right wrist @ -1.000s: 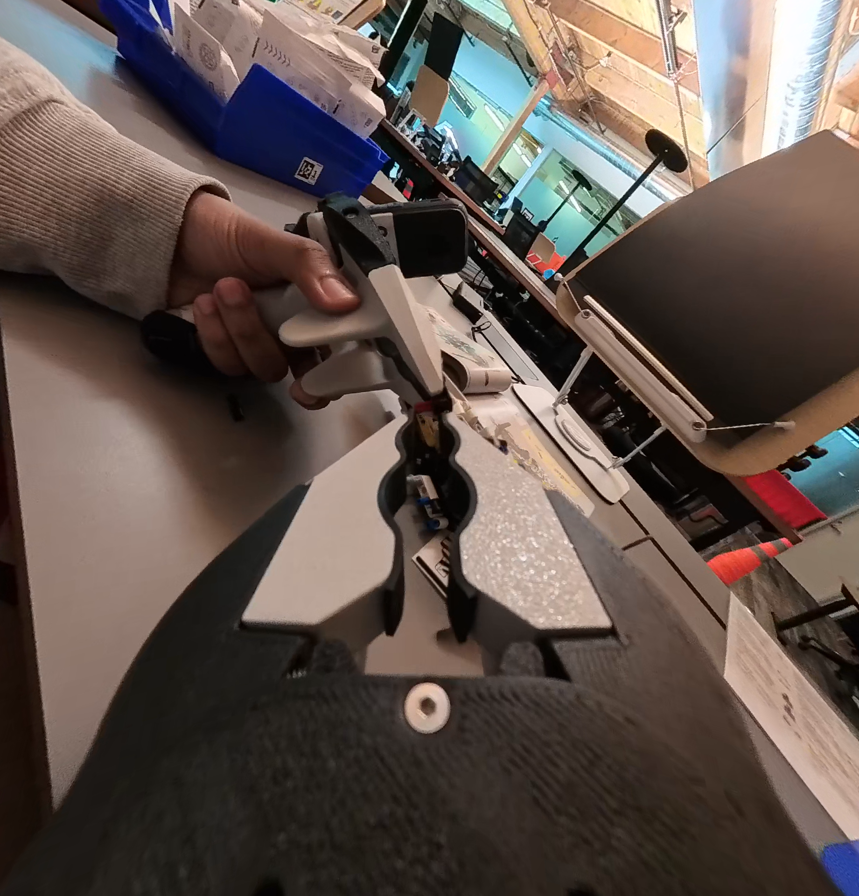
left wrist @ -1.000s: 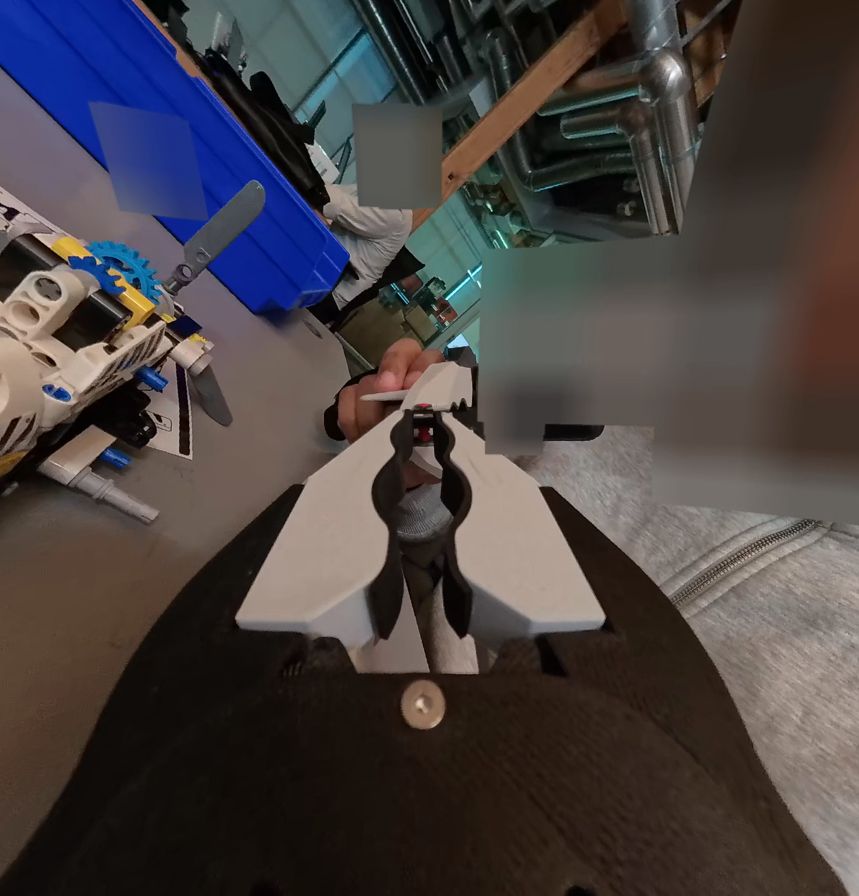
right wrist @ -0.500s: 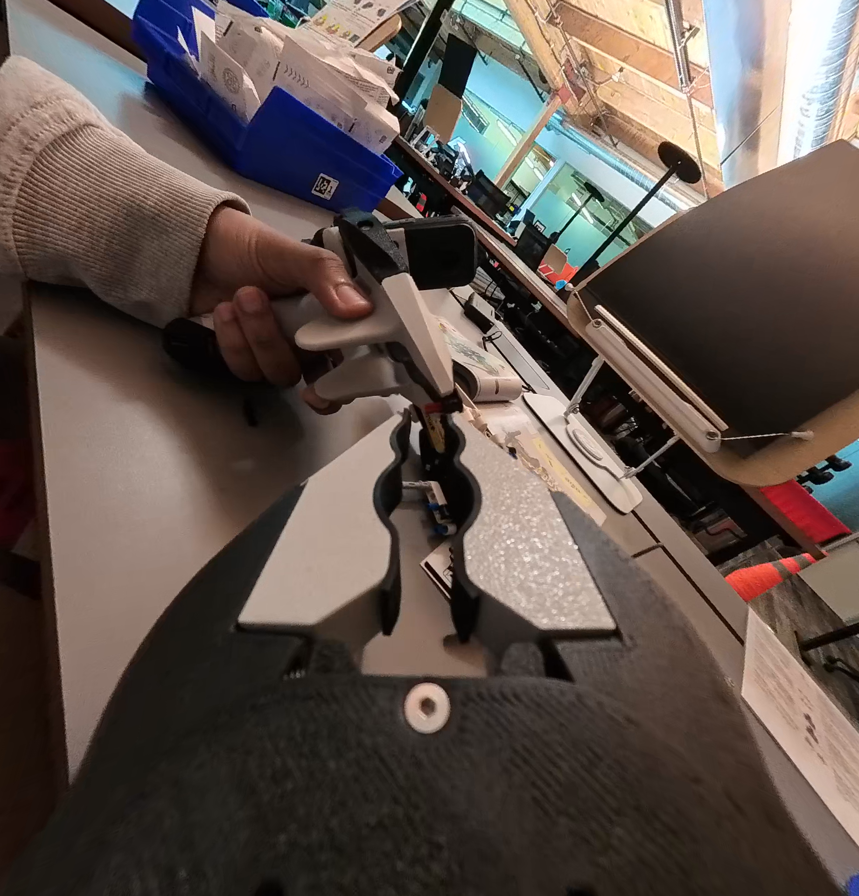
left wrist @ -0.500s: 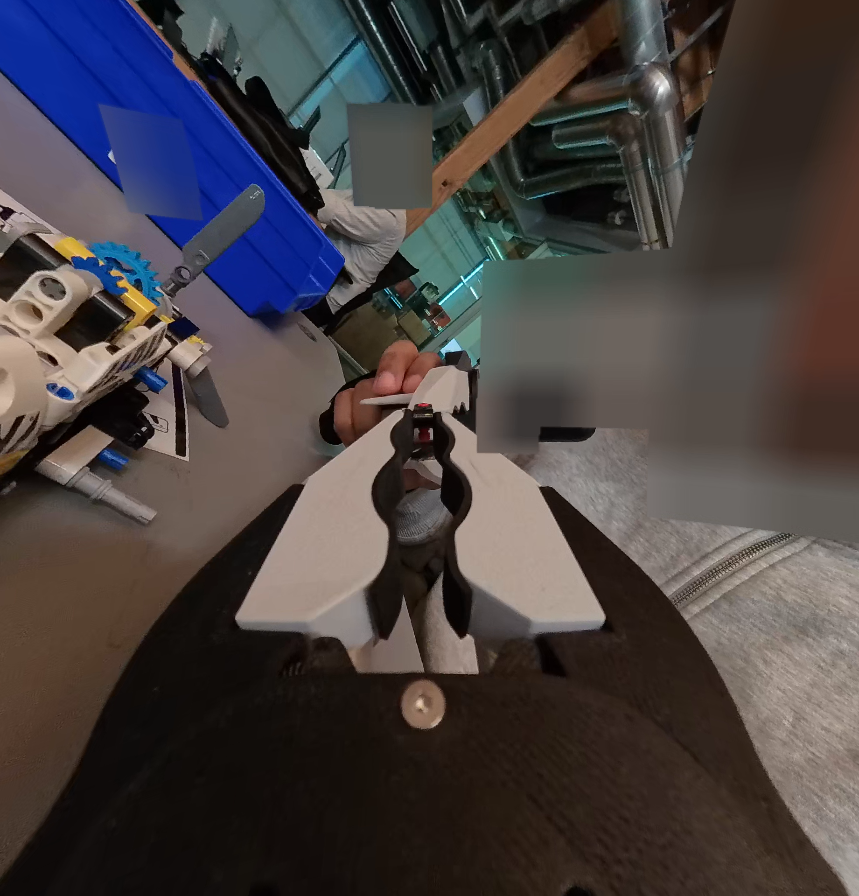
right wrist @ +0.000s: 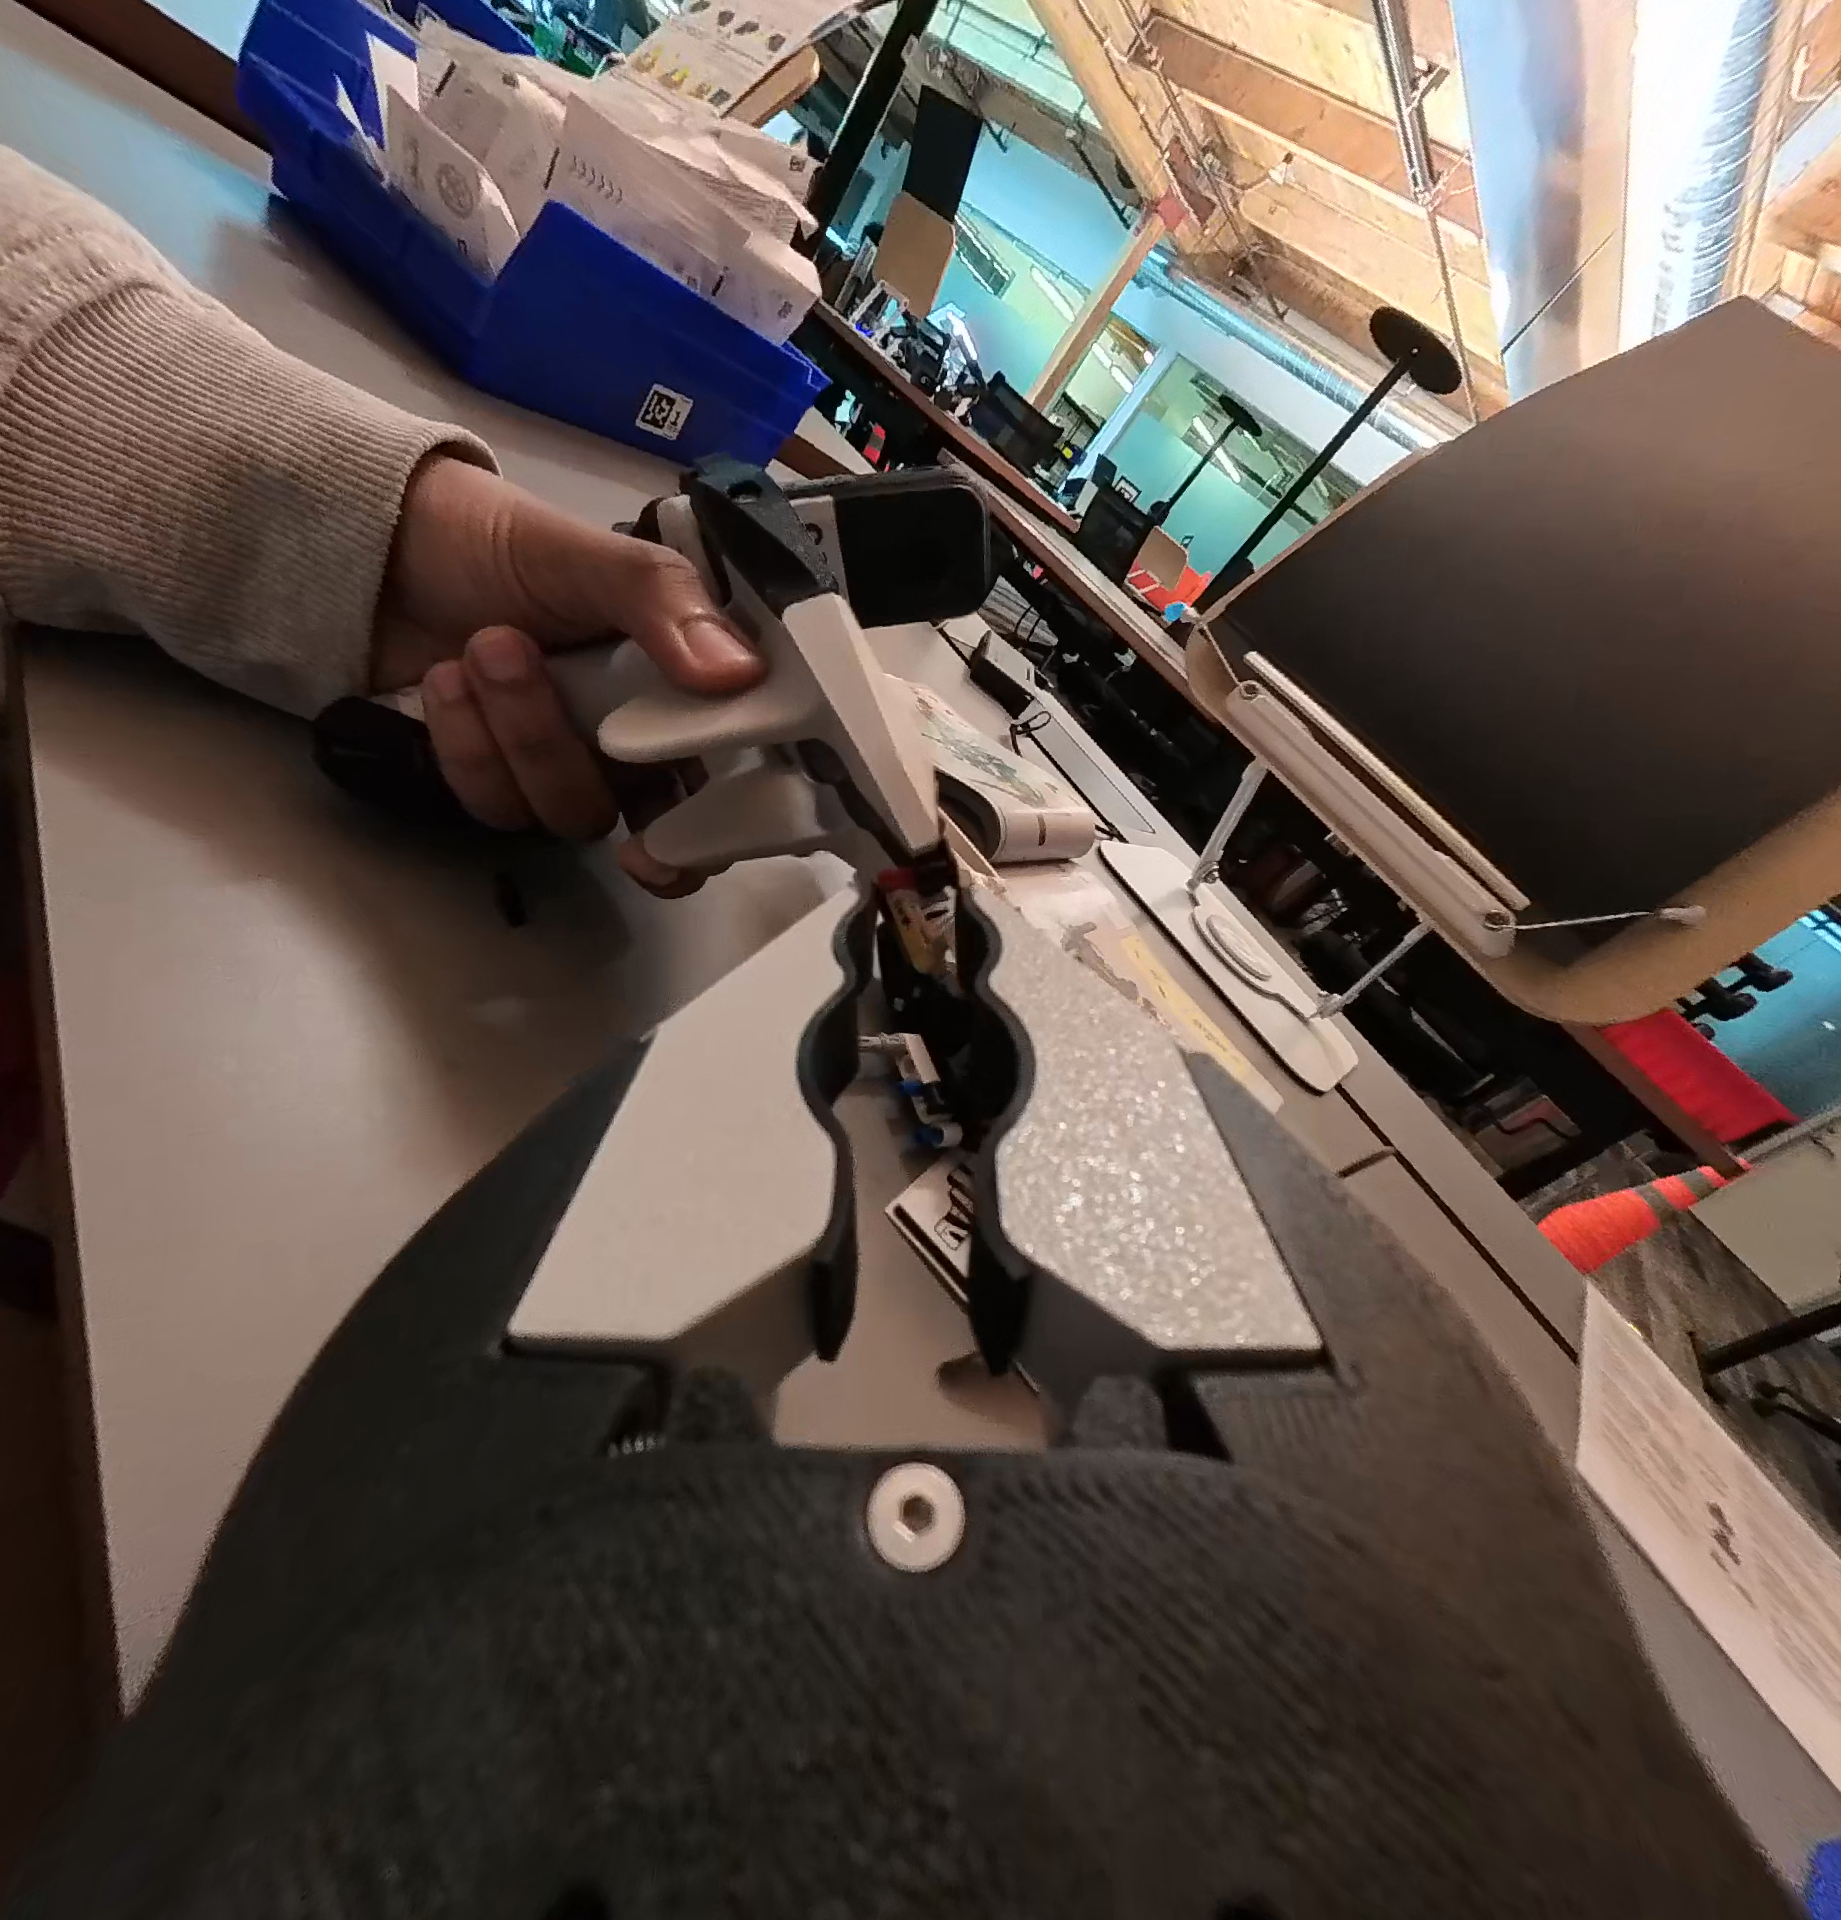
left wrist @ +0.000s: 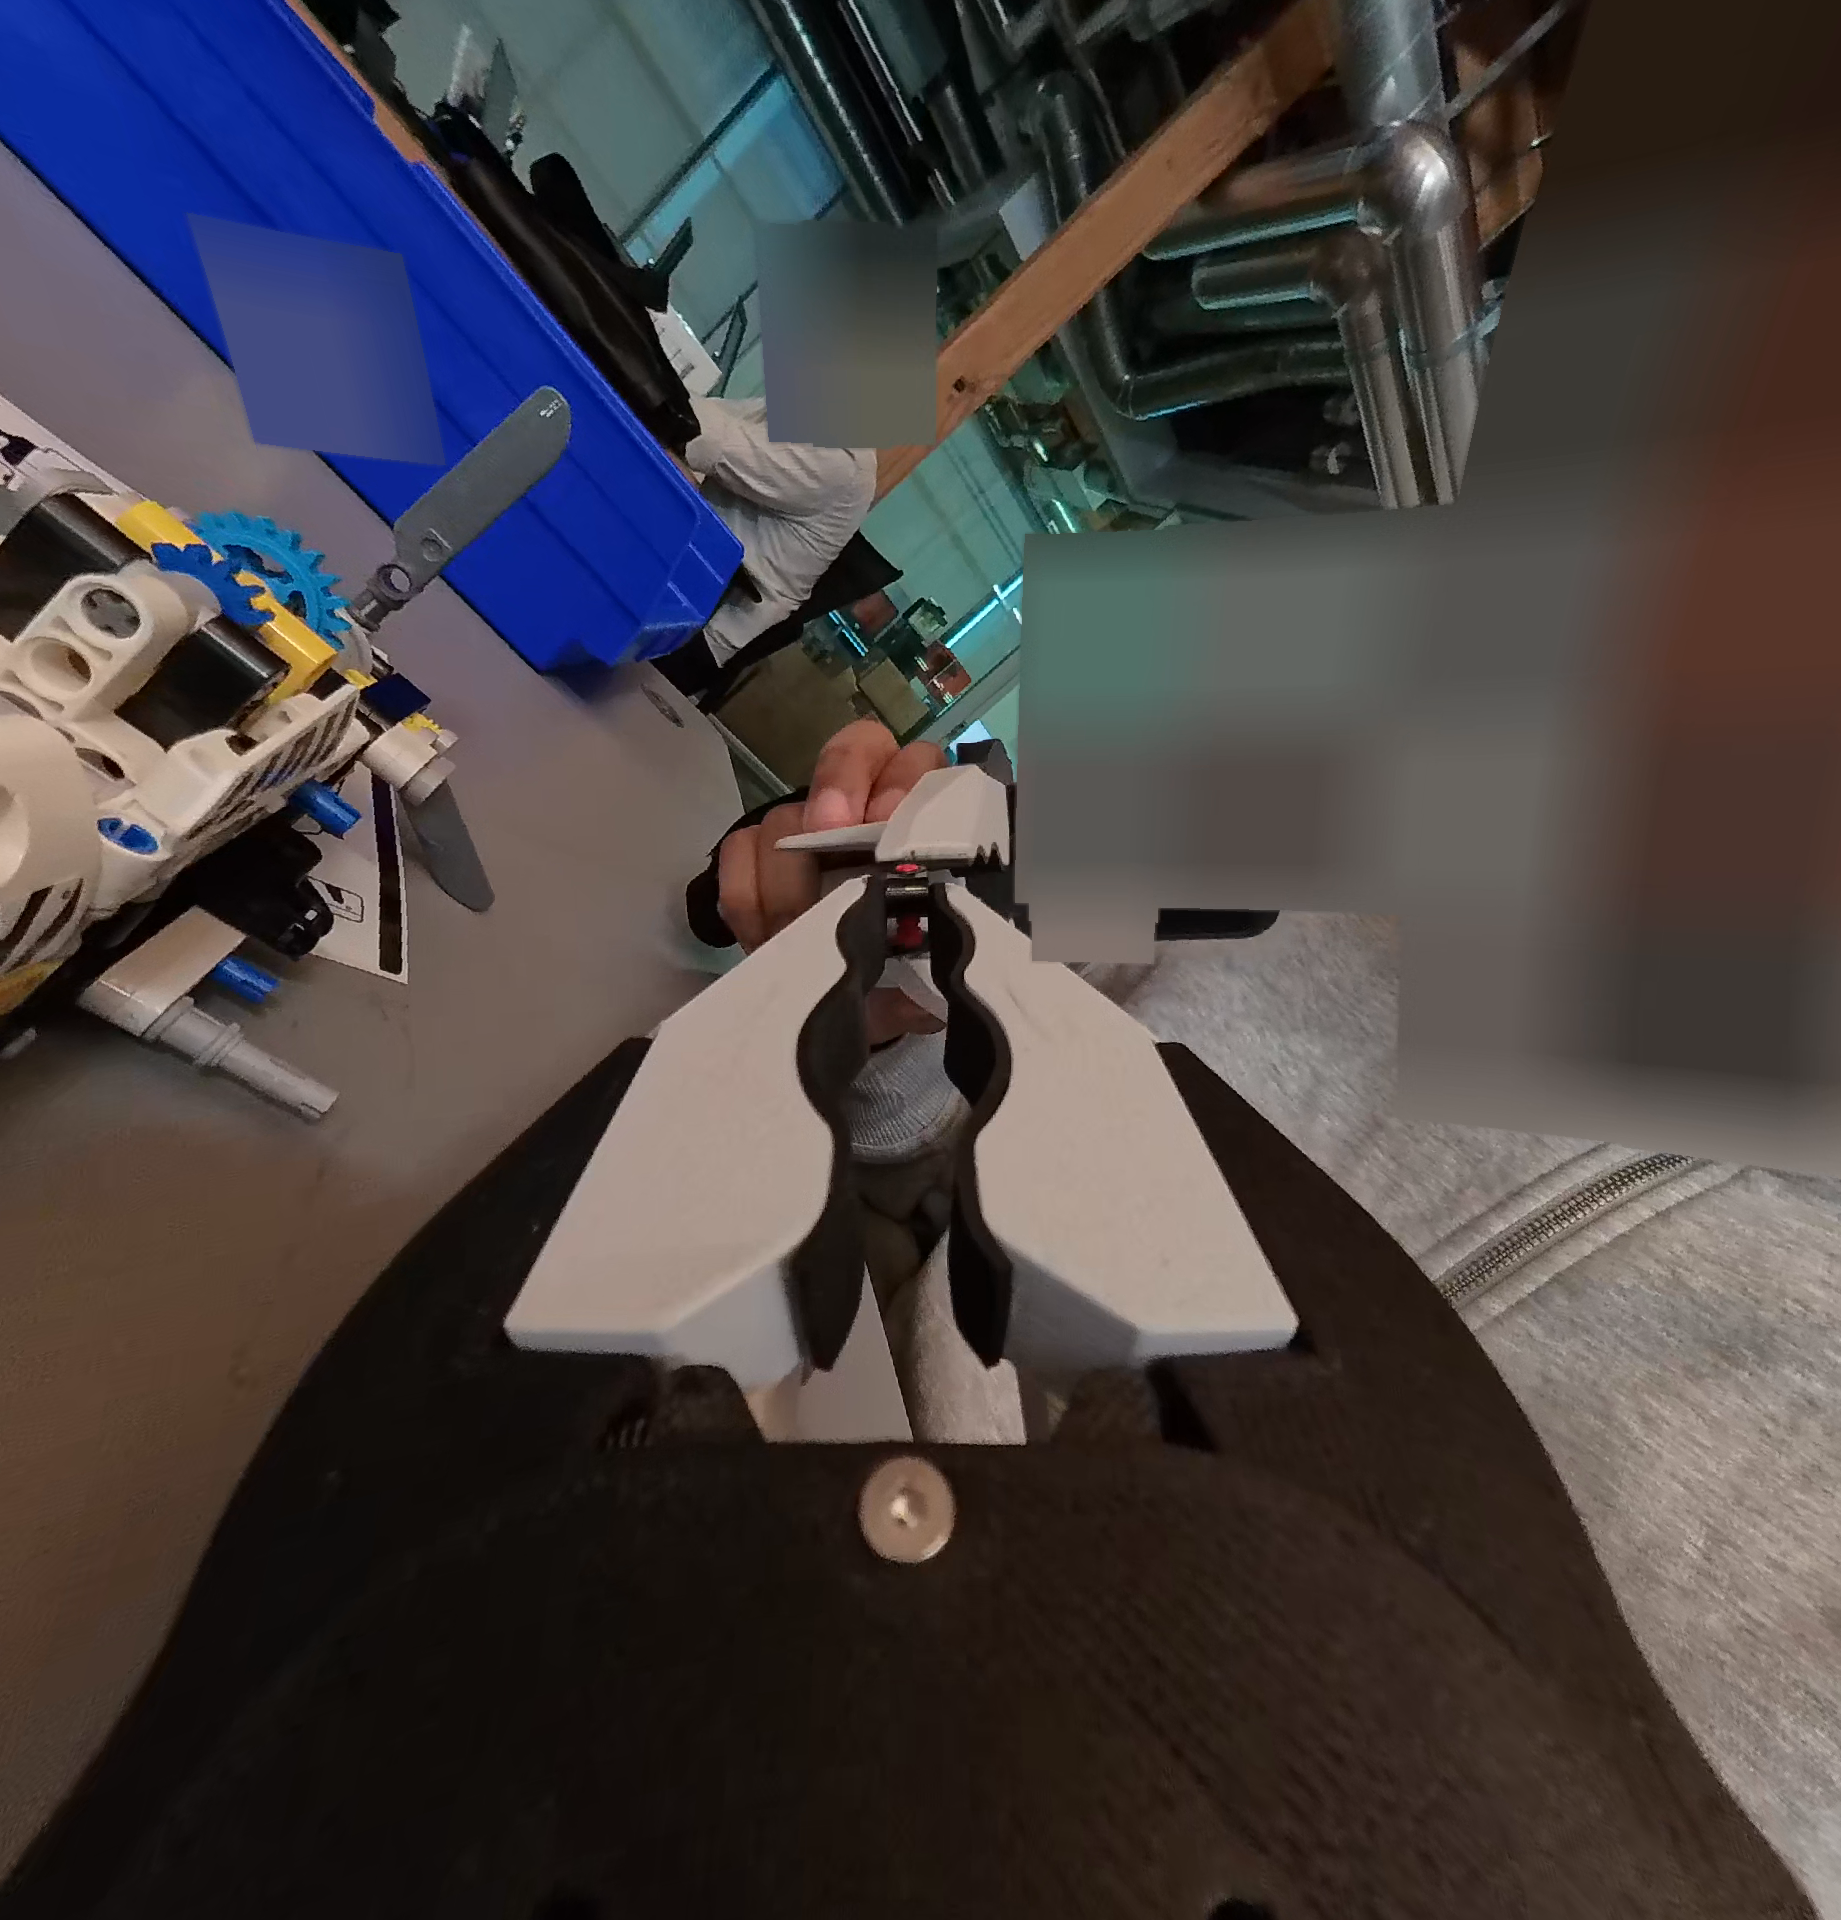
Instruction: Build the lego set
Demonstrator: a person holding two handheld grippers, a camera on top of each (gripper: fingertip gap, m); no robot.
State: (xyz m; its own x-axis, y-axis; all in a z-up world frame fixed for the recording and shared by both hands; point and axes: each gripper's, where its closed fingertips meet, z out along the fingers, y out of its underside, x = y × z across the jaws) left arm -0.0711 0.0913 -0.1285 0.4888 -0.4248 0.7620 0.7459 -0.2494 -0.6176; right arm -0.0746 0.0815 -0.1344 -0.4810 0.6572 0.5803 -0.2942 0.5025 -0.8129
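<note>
My left gripper (left wrist: pixel 903 896) is shut on a small red and black lego piece (left wrist: pixel 904 928), held in the air above the grey table (left wrist: pixel 168 1195). My right gripper (right wrist: pixel 914 889) faces it tip to tip, jaws nearly together on the same small red piece (right wrist: pixel 896 879). In the left wrist view the right gripper (left wrist: pixel 931 831) shows head-on, held by a hand. In the right wrist view the left gripper (right wrist: pixel 874 790) shows side-on, gripped by a hand. The part-built white lego model (left wrist: pixel 116 727), with blue gears and grey propeller blades, lies to the left on the table.
A blue bin (left wrist: pixel 396 343) stands behind the model; in the right wrist view it (right wrist: pixel 583 312) holds paper packets. A printed sheet (left wrist: pixel 376 914) lies under the model. A grey sleeve (right wrist: pixel 137 488) crosses the table. A black-topped stand (right wrist: pixel 1518 665) is at the right. Left and right tips are no more than a few centimetres apart.
The two grippers stay tip to tip on the small piece. The right wrist view has tilted a little, so the left gripper and its hand sit slightly lower and to the right.
</note>
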